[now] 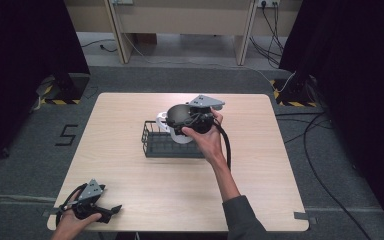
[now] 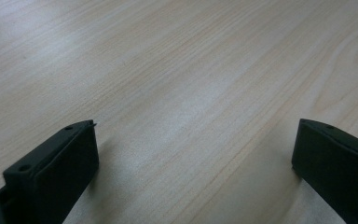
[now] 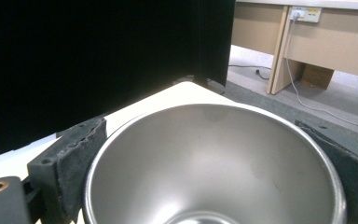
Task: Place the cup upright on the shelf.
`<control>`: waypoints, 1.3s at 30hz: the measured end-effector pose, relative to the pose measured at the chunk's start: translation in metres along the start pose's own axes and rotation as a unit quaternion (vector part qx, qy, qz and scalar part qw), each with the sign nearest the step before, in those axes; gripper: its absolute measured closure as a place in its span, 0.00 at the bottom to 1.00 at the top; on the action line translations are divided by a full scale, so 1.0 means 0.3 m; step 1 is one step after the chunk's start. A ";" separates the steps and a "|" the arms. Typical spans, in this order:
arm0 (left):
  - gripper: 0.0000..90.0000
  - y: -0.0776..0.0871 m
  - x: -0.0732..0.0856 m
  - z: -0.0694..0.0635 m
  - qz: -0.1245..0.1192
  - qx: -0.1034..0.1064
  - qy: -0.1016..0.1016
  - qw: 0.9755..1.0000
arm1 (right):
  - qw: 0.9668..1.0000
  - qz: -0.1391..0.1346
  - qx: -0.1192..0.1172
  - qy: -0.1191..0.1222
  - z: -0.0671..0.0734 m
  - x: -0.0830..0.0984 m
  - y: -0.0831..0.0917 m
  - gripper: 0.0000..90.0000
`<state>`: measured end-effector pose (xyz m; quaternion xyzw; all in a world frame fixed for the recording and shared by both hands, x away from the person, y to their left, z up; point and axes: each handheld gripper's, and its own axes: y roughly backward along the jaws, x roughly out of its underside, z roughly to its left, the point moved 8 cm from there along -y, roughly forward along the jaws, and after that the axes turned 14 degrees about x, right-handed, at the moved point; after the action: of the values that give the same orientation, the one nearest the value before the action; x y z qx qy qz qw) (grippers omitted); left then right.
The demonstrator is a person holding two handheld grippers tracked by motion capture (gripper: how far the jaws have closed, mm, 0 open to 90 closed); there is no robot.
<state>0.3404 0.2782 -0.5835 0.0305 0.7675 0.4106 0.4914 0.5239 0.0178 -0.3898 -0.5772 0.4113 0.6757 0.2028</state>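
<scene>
The right gripper (image 1: 177,120) holds a metal bowl (image 3: 214,163) above the far end of the black wire rack (image 1: 172,145), near the middle of the table (image 1: 130,125). In the right gripper view the bowl's open mouth faces the camera, its rim sitting between the two black jaws, one against each side, so the jaws are clamped across the bowl's width, spread about as wide as the bowl itself. In the high view only a pale edge of the bowl (image 1: 162,121) peeks out beside the gripper, over the rack's rear wall.

The step in hand looks like setting the bowl into the rack, or lifting it clear; which of the two cannot be told. Either way it goes best if the grip stays firm on the smooth rim, which could slip, and if the bowl is kept clear of the rack's wires until it sits squarely over the opening. Lowering slowly and releasing only once it rests on the rack would avoid a clatter.

The left gripper (image 1: 97,207) rests at the near left corner of the table, well apart from the rack. Its jaws stand wide apart over bare wood, holding nothing.
</scene>
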 end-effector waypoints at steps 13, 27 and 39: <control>0.00 -0.001 0.000 0.000 -0.001 0.000 -0.001 1.000 | 1.000 0.012 0.006 -0.001 -0.037 0.030 -0.073 0.07; 0.00 -0.001 0.000 0.000 -0.001 0.000 -0.001 1.000 | 1.000 0.025 0.012 0.003 -0.045 0.071 -0.116 0.07; 0.00 0.000 0.000 0.000 0.000 0.000 -0.002 1.000 | 0.999 0.043 0.016 0.000 -0.057 0.128 -0.138 0.07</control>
<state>0.3405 0.2782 -0.5837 0.0313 0.7665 0.4108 0.4927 0.5557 0.0206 -0.4395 -0.5553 0.4465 0.6774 0.1827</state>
